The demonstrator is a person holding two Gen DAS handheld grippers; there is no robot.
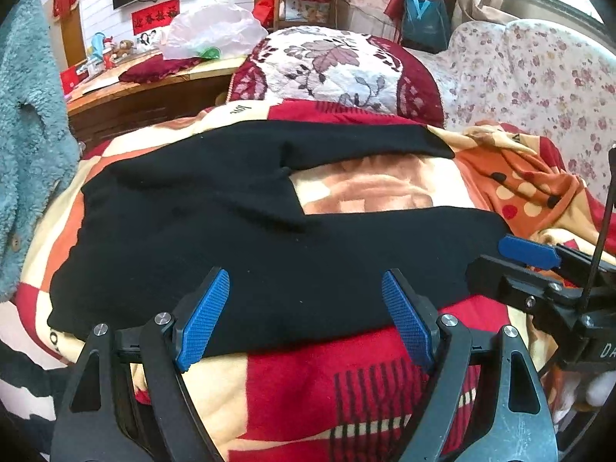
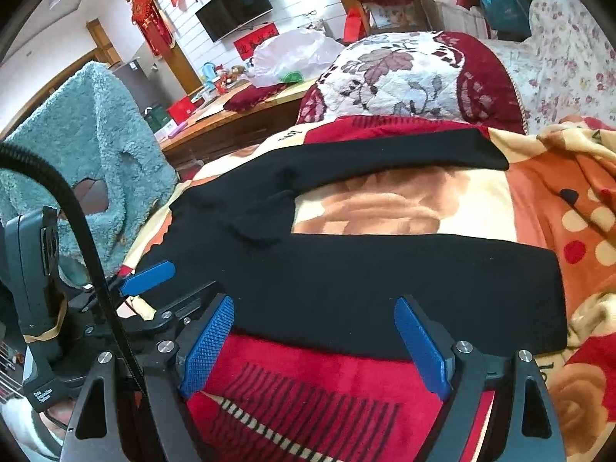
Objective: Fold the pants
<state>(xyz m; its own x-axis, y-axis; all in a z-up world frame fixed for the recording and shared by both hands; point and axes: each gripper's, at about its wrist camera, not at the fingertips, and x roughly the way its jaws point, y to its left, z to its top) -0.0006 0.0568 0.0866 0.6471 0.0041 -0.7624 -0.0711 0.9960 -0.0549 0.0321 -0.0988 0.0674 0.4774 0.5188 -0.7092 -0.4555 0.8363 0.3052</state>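
Note:
Black pants [image 1: 215,231] lie spread flat on a red, orange and cream patterned blanket [image 1: 346,385], waist to the left, two legs running right with a gap between them. They also show in the right wrist view [image 2: 346,269]. My left gripper [image 1: 306,281] is open and empty, its blue pads just over the near edge of the near leg. My right gripper [image 2: 315,308] is open and empty over the same near edge, further right. The right gripper's blue pad [image 1: 527,252] shows at the leg's end.
A floral cushion [image 1: 331,65] sits beyond the pants. A teal fleece garment [image 1: 27,146] hangs at the left. A wooden table [image 1: 154,88] with a plastic bag and clutter stands behind. A flowered sofa [image 1: 531,84] is at the right.

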